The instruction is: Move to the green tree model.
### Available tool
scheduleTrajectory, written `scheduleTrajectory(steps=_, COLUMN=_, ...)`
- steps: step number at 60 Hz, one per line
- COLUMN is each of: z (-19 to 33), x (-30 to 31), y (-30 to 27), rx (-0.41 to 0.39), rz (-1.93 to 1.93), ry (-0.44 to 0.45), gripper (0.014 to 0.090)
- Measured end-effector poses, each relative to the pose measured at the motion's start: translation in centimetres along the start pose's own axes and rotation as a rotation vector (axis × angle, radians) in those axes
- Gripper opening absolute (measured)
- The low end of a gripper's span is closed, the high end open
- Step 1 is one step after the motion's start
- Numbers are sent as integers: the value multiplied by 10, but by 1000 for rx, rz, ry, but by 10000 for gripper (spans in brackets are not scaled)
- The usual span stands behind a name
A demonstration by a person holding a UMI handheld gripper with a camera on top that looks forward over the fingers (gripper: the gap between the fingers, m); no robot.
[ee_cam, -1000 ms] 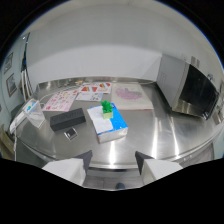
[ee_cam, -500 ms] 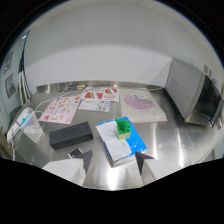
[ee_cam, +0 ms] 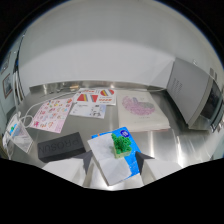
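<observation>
- Tool held wide, empty, both fingers low over the steel worktop
- Green tree stands between them on blue-white paper, aligned for approach
- Black box sits beside it

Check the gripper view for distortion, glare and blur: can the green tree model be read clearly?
Gripper view: strong fisheye bending, with a black surround. The steel table shows soft sheen but no harsh glare. The green tree model is slightly soft yet readable, standing on a blue and white booklet between the fingers of the open tool. The sheets beyond are blurred.
</observation>
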Motion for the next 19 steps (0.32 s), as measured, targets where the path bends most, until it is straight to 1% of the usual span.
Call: scheduleTrajectory(steps=19, z=5, x=1, y=-3, rx=-4, rz=4, ry=3, gripper=841)
